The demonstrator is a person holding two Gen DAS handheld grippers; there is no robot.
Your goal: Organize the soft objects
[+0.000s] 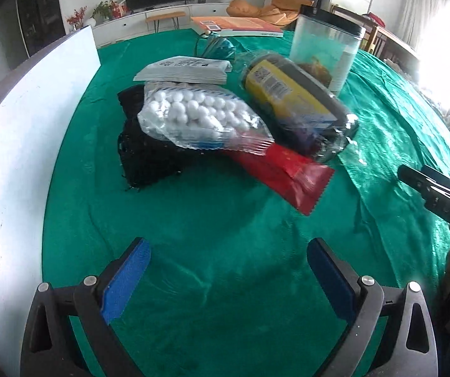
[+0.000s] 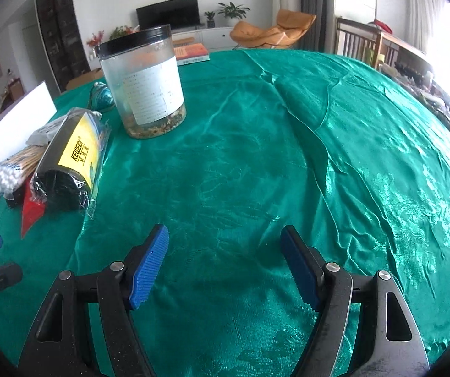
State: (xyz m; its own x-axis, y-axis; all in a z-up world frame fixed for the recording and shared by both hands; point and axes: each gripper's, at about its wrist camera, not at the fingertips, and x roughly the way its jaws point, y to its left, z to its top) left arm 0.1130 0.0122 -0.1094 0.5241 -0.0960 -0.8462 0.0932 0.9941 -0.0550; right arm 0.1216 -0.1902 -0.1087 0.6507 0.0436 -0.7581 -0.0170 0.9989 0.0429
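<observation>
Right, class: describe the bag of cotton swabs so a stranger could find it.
On the green tablecloth, find the pile beside the white board. The clear plastic bag of cotton swabs lies atop it, over black fabric. Only it shows white tips.

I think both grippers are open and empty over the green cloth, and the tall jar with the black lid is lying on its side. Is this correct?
Not quite. The jar stands upright on the green cloth, as the right wrist view shows. The rest holds: the left gripper and the right gripper are both open and empty.

Cotton swab bag atop pile, jar probably behind.
</observation>
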